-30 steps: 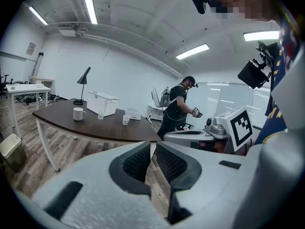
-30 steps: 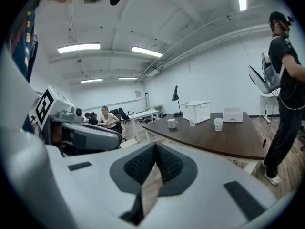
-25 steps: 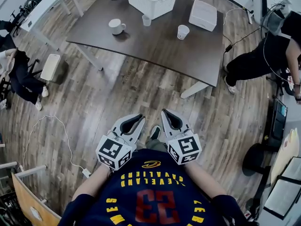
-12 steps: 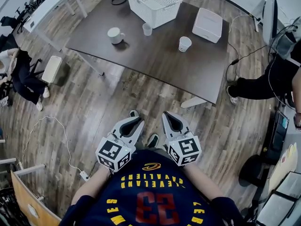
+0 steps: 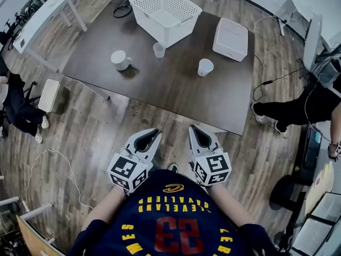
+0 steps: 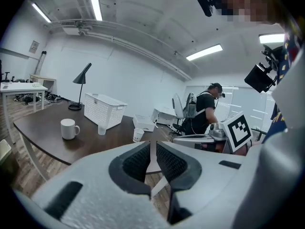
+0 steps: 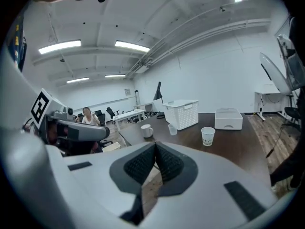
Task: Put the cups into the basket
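1. Grippers - left gripper [image 5: 151,134] and right gripper [image 5: 195,128] are side by side, low in front of the person's chest, by the near edge of the desk [image 5: 160,87] and well apart from all 3 cups.
2. Left jaws: released, with a slim gap between the pads and nothing in it.
3. Right jaws: clenched pad to pad, holding nothing.
4. White mug [image 5: 119,60]: upright on the desk's left part, on its own.
5. Small clear cup [image 5: 159,49]: upright, just beside the near wall of the basket [image 5: 178,25].
6. Paper cup [image 5: 205,67]: upright, right of the clear cup, in front of the white box [image 5: 230,38].
7. Basket: white, at the desk's far side - all 3 cups stand outside it.
8. Second person in black [image 5: 298,103]: right of the desk.
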`<control>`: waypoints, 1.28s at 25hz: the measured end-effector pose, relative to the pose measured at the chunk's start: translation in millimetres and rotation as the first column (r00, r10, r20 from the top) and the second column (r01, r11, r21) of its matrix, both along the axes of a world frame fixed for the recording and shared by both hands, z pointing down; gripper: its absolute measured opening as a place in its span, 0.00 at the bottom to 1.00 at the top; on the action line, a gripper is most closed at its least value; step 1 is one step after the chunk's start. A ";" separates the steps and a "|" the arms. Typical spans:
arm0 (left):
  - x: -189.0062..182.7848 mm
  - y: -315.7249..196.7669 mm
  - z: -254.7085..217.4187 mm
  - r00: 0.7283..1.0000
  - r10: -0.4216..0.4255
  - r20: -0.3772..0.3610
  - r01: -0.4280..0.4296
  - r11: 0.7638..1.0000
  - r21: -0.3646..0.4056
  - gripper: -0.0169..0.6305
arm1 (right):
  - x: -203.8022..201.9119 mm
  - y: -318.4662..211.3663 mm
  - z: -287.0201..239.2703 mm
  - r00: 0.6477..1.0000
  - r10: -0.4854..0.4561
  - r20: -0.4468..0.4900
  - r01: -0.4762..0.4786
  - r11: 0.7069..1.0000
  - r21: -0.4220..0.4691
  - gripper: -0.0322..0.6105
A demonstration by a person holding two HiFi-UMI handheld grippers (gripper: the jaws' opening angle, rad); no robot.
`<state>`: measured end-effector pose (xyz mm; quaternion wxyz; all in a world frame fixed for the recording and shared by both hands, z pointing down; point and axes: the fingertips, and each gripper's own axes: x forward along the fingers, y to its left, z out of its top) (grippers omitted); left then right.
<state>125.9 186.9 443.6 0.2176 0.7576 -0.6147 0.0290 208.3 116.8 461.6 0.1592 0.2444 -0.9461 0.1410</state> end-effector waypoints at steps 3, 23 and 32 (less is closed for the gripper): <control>-31.5 -28.1 -0.7 1.000 0.016 -0.001 -0.016 1.000 0.001 0.10 | -23.3 -31.0 4.3 0.999 0.038 -0.007 -0.038 0.999 -0.024 0.06; -131.1 -159.2 34.0 0.996 0.087 0.004 -0.086 0.994 -0.070 0.24 | -30.7 -237.2 60.5 0.948 0.291 -0.130 -0.307 0.944 -0.120 0.19; -130.4 -231.8 32.6 0.998 0.055 0.010 -0.054 0.995 -0.084 0.24 | -20.0 -323.0 108.6 0.931 0.285 -0.228 -0.333 0.919 -0.210 0.19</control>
